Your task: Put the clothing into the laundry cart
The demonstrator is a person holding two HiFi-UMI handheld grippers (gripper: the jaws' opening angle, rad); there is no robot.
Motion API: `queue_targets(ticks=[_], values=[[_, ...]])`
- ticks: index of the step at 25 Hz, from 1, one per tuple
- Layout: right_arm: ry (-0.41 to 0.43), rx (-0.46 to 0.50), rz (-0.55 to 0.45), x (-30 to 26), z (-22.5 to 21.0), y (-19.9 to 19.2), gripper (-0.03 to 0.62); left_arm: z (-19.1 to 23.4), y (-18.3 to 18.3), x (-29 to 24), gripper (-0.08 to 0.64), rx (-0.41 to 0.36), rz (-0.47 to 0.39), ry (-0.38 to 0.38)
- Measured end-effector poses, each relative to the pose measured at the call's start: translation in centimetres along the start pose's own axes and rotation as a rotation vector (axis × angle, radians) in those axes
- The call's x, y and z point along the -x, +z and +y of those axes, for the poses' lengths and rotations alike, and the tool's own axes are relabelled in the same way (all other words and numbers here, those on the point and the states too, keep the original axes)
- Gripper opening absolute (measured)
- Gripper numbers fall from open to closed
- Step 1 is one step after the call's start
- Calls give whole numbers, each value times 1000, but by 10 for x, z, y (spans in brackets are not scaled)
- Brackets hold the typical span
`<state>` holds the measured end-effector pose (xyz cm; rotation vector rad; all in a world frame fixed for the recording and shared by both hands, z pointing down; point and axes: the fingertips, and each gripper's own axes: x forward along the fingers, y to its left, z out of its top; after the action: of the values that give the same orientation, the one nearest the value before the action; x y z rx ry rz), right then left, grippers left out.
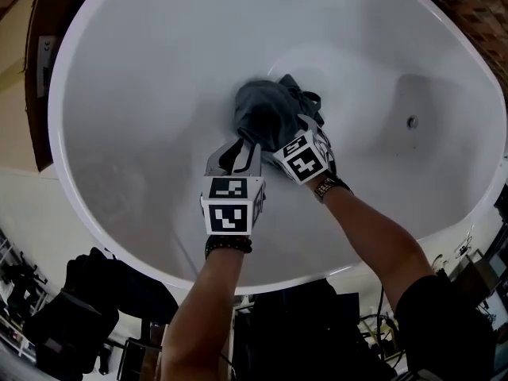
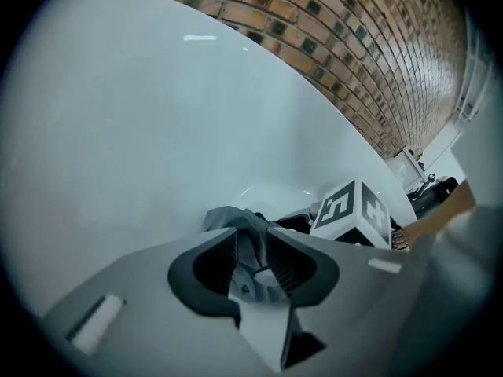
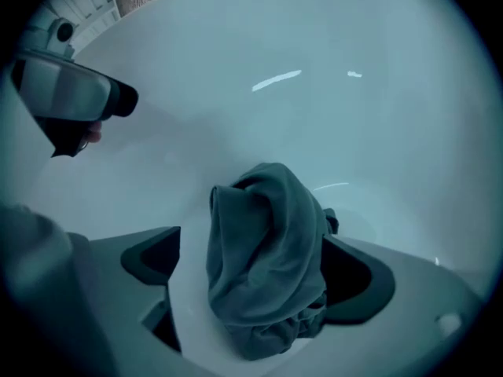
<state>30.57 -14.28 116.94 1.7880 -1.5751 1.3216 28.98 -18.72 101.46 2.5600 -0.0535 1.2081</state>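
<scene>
Already at the bottom of the white tub (image 1: 143, 94), the grey clothing (image 1: 268, 116) lies bunched dead ahead: right tongs (image 3: 263, 273) spread around its bulk, nearer; left tongs (image 2: 253, 261) spread, 1 fold loose between.

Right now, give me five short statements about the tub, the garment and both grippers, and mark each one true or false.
1. The dark grey garment lies inside the white tub. True.
2. The right gripper has its jaws pressed tight together. False: they stand wide apart, with the garment bunched between them.
3. A fold of the garment runs between the jaws of the left gripper. True.
4. A tiled wall rises behind the tub. False: the left gripper view shows a brick wall there.
5. The left gripper hangs outside the tub. False: both grippers are down inside it, side by side at the garment.
</scene>
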Motion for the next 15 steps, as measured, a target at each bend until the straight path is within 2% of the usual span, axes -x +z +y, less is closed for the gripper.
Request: queue_targets(ticks=[3, 8, 15], values=[[-19, 14, 8, -24, -13, -5, 583, 8, -4, -20, 98, -6, 2, 6], [-40, 25, 41, -62, -24, -16, 589, 21, -5, -43, 117, -52, -20, 24], [-56, 43, 87, -106, -37, -31, 589, 33, -13, -61, 118, -41, -34, 27]])
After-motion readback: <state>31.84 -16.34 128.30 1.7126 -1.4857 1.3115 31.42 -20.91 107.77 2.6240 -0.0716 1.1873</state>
